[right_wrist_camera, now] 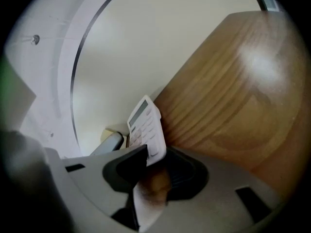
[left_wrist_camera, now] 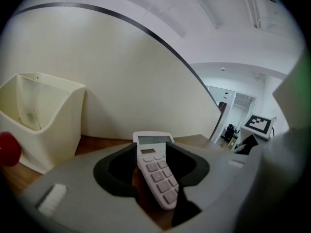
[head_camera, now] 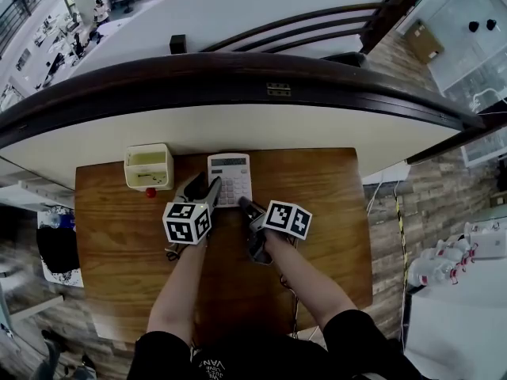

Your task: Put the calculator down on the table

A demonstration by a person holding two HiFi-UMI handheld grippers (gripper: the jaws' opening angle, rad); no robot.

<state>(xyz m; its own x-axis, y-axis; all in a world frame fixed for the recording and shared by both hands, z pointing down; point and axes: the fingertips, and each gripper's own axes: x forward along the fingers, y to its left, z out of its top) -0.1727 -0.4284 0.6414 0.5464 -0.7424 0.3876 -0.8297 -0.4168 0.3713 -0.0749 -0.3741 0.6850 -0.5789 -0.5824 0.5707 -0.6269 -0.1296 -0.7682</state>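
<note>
The calculator (head_camera: 230, 178) is white with a grey display, the counter (head_camera: 119, 275) brown wood-grain, the box (head_camera: 148, 166) cream; left cube (head_camera: 188, 222) and right cube (head_camera: 287, 219) carry black-and-white squares.

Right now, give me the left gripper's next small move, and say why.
Probably draw the left gripper straight back, jaws kept apart: the calculator already lies flat on the table, and its near end sits loose between the open jaws.
</note>
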